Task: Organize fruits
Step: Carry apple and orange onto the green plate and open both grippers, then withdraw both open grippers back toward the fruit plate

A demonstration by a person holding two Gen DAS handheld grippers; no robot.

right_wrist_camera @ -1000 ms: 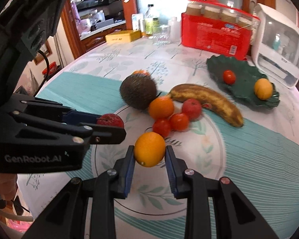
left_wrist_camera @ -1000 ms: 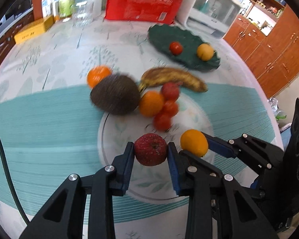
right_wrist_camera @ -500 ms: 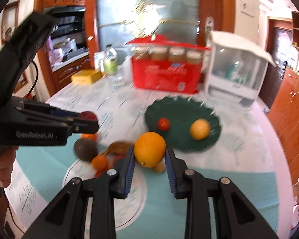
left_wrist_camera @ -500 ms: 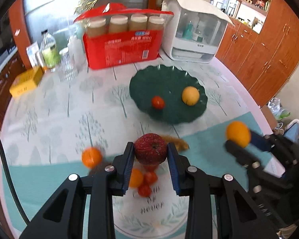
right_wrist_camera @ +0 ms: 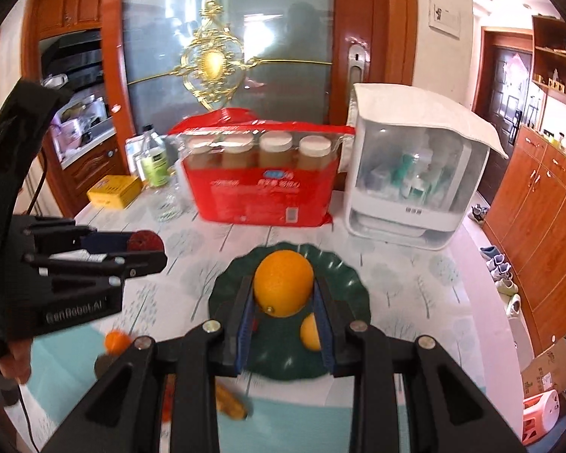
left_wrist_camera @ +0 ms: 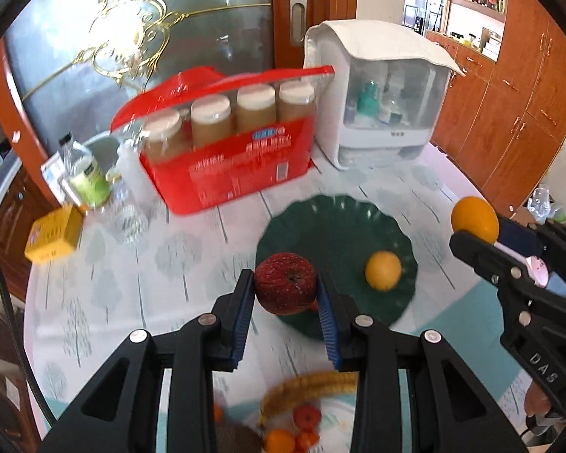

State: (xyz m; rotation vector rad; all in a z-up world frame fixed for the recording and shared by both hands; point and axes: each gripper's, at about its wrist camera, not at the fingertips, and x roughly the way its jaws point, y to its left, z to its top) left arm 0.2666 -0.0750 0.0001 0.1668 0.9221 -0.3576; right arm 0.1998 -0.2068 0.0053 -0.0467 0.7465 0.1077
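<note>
My left gripper [left_wrist_camera: 286, 290] is shut on a red apple [left_wrist_camera: 285, 287] and holds it in the air above the near left rim of the dark green plate [left_wrist_camera: 336, 226]. My right gripper [right_wrist_camera: 283, 294] is shut on an orange [right_wrist_camera: 283, 282] above the same plate [right_wrist_camera: 226, 290]. A yellow-orange fruit [left_wrist_camera: 383, 270] lies on the plate. The right gripper with its orange [left_wrist_camera: 474, 219] shows at the right of the left wrist view. The left gripper with the apple [right_wrist_camera: 144, 241] shows at the left of the right wrist view.
A banana [left_wrist_camera: 309, 387], small red and orange fruits [left_wrist_camera: 306, 417] and a dark avocado lie below on the white plate. A red pack of jars [left_wrist_camera: 230, 158], a white covered box [left_wrist_camera: 381, 105], bottles and a yellow box [left_wrist_camera: 53, 238] stand at the table's back.
Both grippers have lifted their fruit off the white plate and carried it up and forward over the green plate. The pile of fruit has dropped to the bottom of the views.
</note>
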